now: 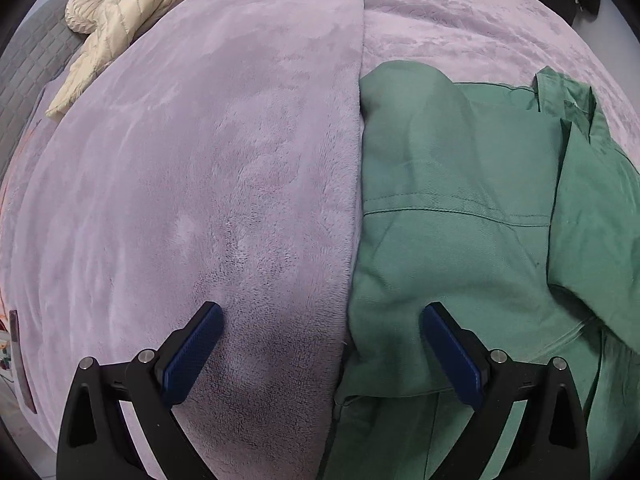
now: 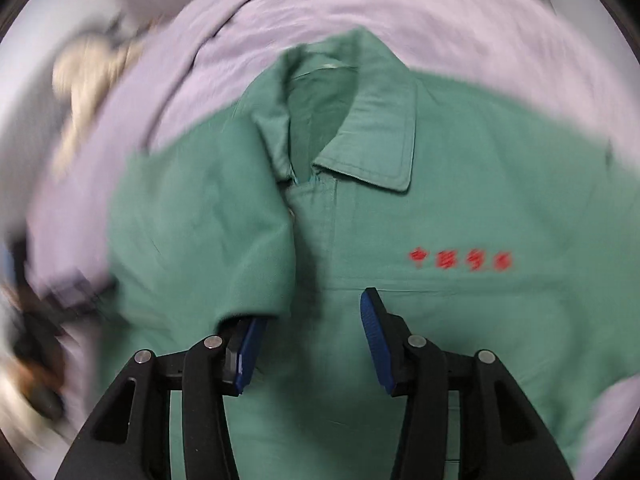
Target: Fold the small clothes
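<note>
Black two-finger left gripper (image 1: 320, 344) with blue pads hovers low over the bed, its jaws spread wide and holding nothing; one blue pad (image 1: 192, 354) sits above the lilac plush fleece blanket (image 1: 200, 180), the other above the edge of the green cotton work jacket (image 1: 460, 208). That blanket covers nearly the whole bed and is the largest thing in both views. The jacket lies on it, to the right side of the left wrist view, its left border running straight up between the fingers, with part of it folded over on itself at the far right.

From the right wrist view, the jacket (image 2: 360, 220) fills the centre, front up, collar (image 2: 372, 136) pointing away from the camera and red embroidered characters (image 2: 460, 260) on the chest. The right gripper (image 2: 308, 340) is directly above the jacket's front, jaws open at a moderate width; a folded-over sleeve or panel (image 2: 200, 220) drapes over the tip of its left finger, but nothing is pinched between the pads. This view is heavily motion-blurred.

Only the left wrist view shows clearly a cream quilted puffer garment (image 1: 116, 28) lying at the bed's far left corner, well apart from the jacket, beside a grey quilted headboard (image 1: 28, 60). Only the right wrist view shows the collar opening and lettering.
</note>
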`<state>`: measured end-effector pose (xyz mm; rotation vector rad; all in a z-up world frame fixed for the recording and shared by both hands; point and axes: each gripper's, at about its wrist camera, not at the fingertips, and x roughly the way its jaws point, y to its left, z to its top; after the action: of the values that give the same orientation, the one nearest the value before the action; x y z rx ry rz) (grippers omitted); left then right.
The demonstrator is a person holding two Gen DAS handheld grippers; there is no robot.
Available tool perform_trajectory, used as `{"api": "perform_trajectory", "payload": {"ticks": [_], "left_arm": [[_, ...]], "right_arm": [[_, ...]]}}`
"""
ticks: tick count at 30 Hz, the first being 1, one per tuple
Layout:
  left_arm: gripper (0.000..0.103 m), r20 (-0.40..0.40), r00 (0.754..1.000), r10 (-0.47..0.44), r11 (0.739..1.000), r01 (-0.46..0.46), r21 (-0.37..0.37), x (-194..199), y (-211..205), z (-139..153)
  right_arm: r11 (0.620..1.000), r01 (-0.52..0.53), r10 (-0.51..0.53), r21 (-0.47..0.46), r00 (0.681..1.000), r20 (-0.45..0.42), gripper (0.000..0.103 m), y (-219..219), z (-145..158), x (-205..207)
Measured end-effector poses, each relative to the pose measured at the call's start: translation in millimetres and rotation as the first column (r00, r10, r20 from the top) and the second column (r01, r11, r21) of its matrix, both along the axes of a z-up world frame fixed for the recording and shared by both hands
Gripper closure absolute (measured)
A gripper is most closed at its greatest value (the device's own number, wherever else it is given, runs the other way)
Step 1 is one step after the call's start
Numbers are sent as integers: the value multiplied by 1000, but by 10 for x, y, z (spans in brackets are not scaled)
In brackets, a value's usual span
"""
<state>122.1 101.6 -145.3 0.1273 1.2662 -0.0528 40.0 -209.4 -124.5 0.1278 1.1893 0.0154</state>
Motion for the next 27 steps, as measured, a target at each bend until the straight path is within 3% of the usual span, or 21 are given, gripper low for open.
{"api": "perform_trajectory", "payload": {"ticks": [1, 3, 5, 6, 9, 10, 11, 12, 14, 15, 16, 17, 18, 19, 20, 21, 24, 26, 27], "left_arm": [[3, 6, 1000, 0, 1000, 0, 2, 18, 0, 12], [3, 11, 1000, -5, 1000, 5, -4, 45, -53, 23], [3, 17, 1000, -13, 1000, 13, -8, 33, -68, 34], [3, 21, 1000, -18, 1000, 18, -7, 37, -117, 33], [3, 12, 1000, -26, 1000, 26, 0, 44, -210, -21], [3, 5, 1000, -27, 1000, 27, 9, 43, -217, -65], [3, 0, 1000, -25, 1000, 25, 15, 48, -233, -105], [3, -4, 1000, -21, 1000, 21, 13, 56, -237, -141], [3, -4, 1000, -18, 1000, 18, 9, 66, -245, -168], [3, -4, 1000, -21, 1000, 21, 11, 68, -253, -175], [3, -4, 1000, -23, 1000, 23, 14, 70, -259, -180], [3, -4, 1000, -26, 1000, 26, 16, 70, -257, -185], [3, -5, 1000, -29, 999, 29, 17, 90, -233, -224], [2, -4, 999, -33, 999, 33, 11, 83, -228, -227], [2, -2, 999, -37, 999, 37, 5, 92, -238, -235], [2, -5, 999, -42, 999, 42, 10, 92, -256, -248], [2, -12, 998, -54, 998, 55, 14, 128, -303, -293], [2, -26, 998, -61, 998, 61, 8, 154, -283, -268], [2, -21, 998, -63, 998, 63, 3, 210, -256, -205]], "right_arm": [[993, -64, 65, -102, 998, 7, 50, 107, 15, -48], [935, -200, 212, -293, 977, 8, 50, 337, 2, -132], [845, -324, 350, -424, 937, -19, 50, 523, -89, -227], [779, -378, 420, -500, 907, -32, 50, 654, -158, -254], [628, -452, 562, -633, 827, -33, 50, 900, -246, -277], [605, -466, 593, -646, 804, -25, 68, 959, -235, -265], [617, -480, 609, -624, 793, -7, 88, 1001, -201, -187], [673, -483, 593, -560, 805, 19, 97, 977, -104, -113], [837, -378, 459, -396, 878, 133, 97, 739, 187, 20], [934, -259, 309, -246, 931, 194, 97, 467, 368, 103], [980, -161, 184, -119, 957, 225, 97, 261, 452, 133], [999, -31, 22, 34, 970, 241, 97, -42, 517, 117], [978, 106, -146, 181, 963, 227, 97, -375, 502, 124], [928, 214, -280, 306, 940, 193, 97, -647, 437, 126], [848, 308, -398, 432, 908, 133, 97, -899, 302, 67], [741, 404, -504, 537, 862, 48, 97, -1112, 101, -21], [493, 553, -661, 672, 740, -124, 97, -1421, -385, -270], [304, 616, -715, 727, 652, -254, 92, -1534, -670, -480], [252, 636, -726, 729, 623, -292, 90, -1553, -736, -561]]}}
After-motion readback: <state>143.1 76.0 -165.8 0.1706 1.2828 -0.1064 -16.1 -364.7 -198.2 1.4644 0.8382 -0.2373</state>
